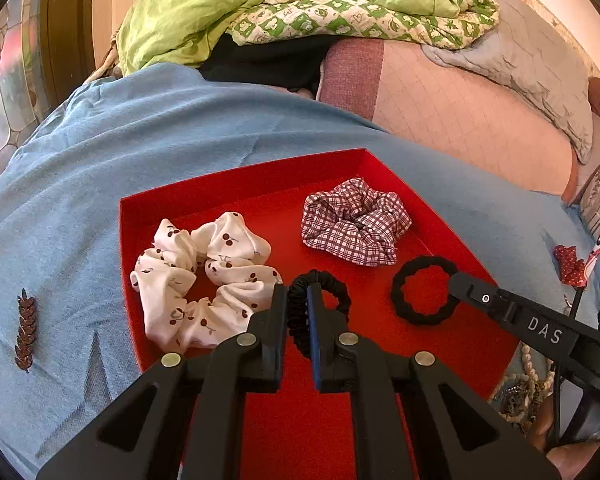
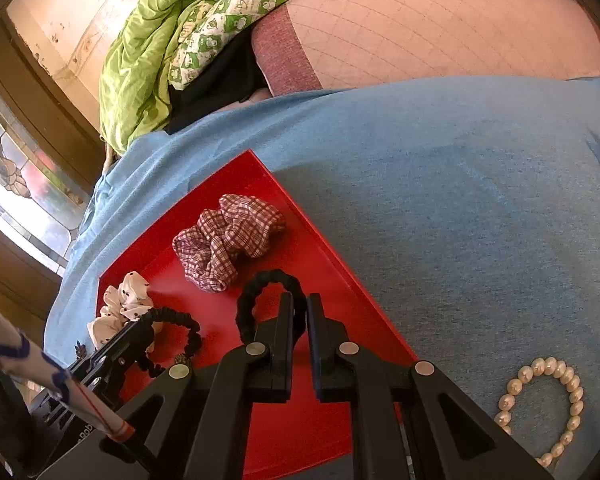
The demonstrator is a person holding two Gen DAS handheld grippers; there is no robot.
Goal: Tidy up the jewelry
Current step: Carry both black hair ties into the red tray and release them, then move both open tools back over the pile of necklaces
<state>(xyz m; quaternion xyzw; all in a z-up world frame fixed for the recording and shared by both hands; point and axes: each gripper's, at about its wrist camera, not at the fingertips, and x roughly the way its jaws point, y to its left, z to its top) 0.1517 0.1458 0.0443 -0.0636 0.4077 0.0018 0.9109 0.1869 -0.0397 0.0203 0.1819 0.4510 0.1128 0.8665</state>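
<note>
Left wrist view: left gripper [image 1: 298, 294] pinching slim black hair tie [image 1: 300, 320] over red tray [image 1: 240, 176]; right gripper [image 2: 300, 312] pinching thick black hair tie [image 2: 260, 284]. Step: placing; next, release both.

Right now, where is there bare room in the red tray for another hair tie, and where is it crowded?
The red tray is bare along its near edge, below the left gripper, and in the far left corner behind the cherry scrunchie. The middle is crowded: the plaid scrunchie, the thin black tie and the thick black tie, pinched by the right gripper.
</note>
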